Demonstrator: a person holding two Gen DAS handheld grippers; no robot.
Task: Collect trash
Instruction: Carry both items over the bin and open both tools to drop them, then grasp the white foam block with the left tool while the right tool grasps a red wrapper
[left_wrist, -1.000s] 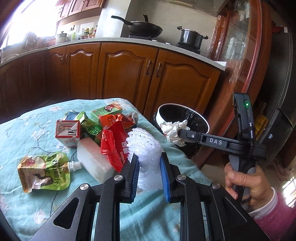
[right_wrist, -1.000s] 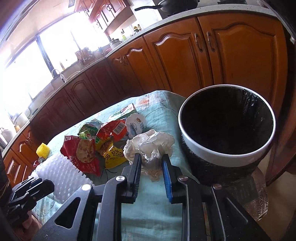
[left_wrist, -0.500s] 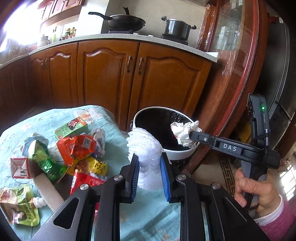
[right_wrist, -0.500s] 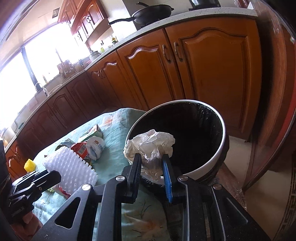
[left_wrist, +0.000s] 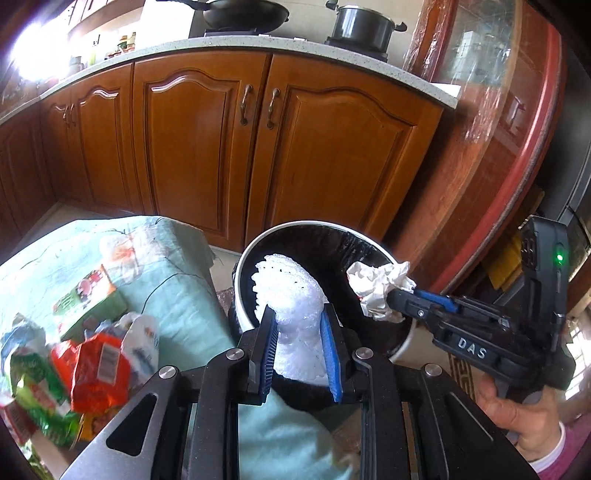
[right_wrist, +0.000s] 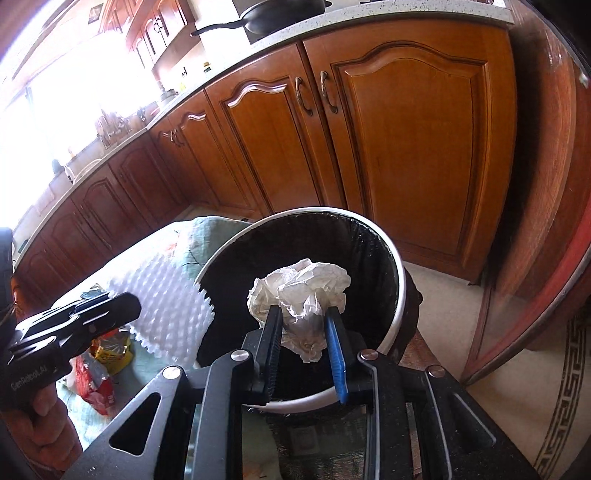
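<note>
Left claw pinches the white bubble wrap over the trash bin rim. Right claw pinches the crumpled paper above the bin opening.

White bubble wrap, bunched and upright, is pinched at its lower part above the near rim of the trash bin. Crumpled white paper, wrinkled into a loose ball, is held over the bin's black-lined opening. Remaining wrappers, red, green and yellow, lie clustered on the table beside the bin.
</note>
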